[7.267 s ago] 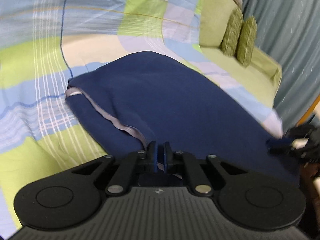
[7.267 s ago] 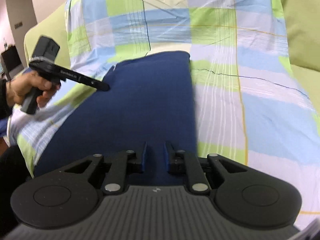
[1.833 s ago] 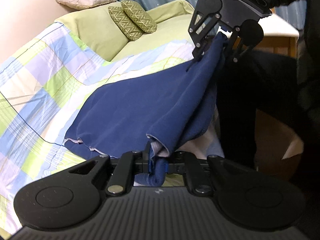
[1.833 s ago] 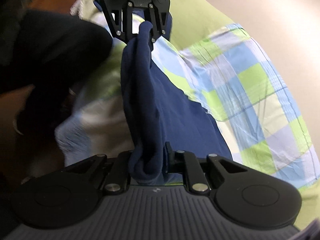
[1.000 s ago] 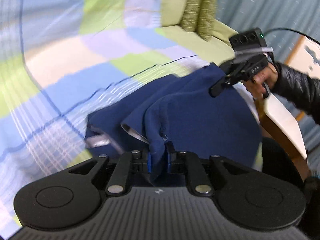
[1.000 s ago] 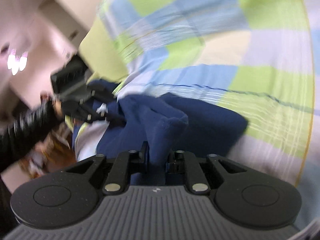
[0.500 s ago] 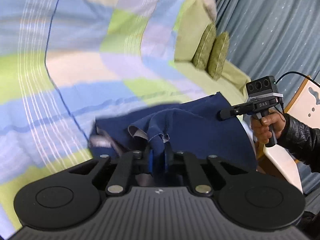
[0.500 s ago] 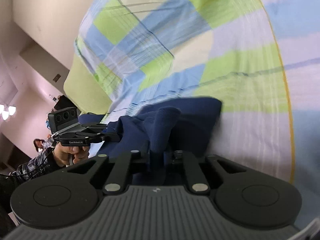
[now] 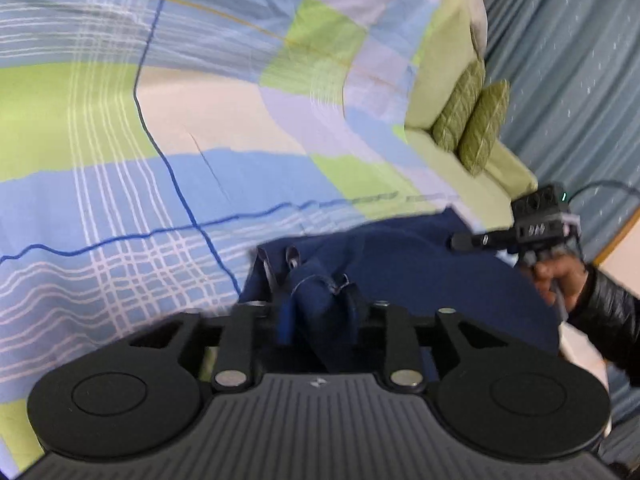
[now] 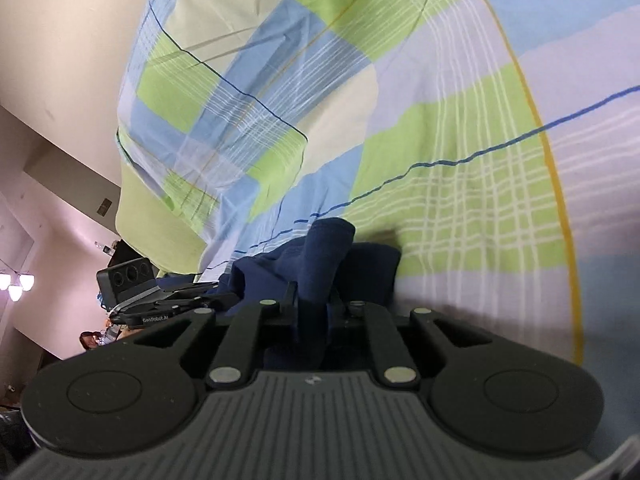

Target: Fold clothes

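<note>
A navy blue garment (image 9: 420, 272) lies folded over on a checked bedsheet (image 9: 160, 120). My left gripper (image 9: 316, 300) has its jaws apart with a bunched corner of the garment resting between them. My right gripper (image 10: 314, 300) is shut on another fold of the garment (image 10: 324, 252), low over the sheet. The right gripper also shows in the left wrist view (image 9: 480, 240), held by a hand at the garment's far side. The left gripper shows in the right wrist view (image 10: 208, 300).
Two green patterned cushions (image 9: 472, 120) lie by a green pillow at the head of the bed. Blue-grey curtains (image 9: 580, 80) hang behind. The checked sheet (image 10: 440, 120) stretches beyond the garment. A beige wall (image 10: 60, 40) and ceiling lamps (image 10: 16, 284) stand at the left.
Both grippers have carried the garment's near edge forward and down onto its far part. The left jaws have spread apart around the cloth. The right stays clamped.
</note>
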Demonstrator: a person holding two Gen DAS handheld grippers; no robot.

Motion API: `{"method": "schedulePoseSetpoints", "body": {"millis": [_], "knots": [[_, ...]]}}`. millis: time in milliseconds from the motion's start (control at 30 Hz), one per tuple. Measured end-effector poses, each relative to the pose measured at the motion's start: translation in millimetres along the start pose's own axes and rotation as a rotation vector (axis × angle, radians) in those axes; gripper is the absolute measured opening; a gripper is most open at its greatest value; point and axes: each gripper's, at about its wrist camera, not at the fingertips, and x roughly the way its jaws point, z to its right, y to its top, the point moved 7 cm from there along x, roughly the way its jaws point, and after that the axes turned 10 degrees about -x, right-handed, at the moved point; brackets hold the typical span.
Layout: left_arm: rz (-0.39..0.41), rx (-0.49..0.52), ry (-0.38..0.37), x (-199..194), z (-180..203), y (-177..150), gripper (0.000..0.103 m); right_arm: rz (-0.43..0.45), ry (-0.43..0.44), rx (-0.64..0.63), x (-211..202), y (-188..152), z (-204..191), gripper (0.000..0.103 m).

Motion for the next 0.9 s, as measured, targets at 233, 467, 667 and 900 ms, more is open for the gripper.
{"method": "schedulePoseSetpoints", "body": {"millis": [233,467,667,900], "knots": [[0.058,0.082,0.027,-3,13,12,0.008,0.016,-0.032,-0.084,1,6,-15,0.009],[0.041,0.088,0.104,14,-4,16,0.009,0.052,-0.047,-0.068,2,17,-6,0.009],[0.037,0.052,0.157,12,-14,15,0.031,0.028,-0.068,-0.005,10,6,14,0.007],[0.088,0.092,0.326,-33,-7,17,0.03,0.086,-0.288,-0.149,-27,17,-20,0.022]]}}
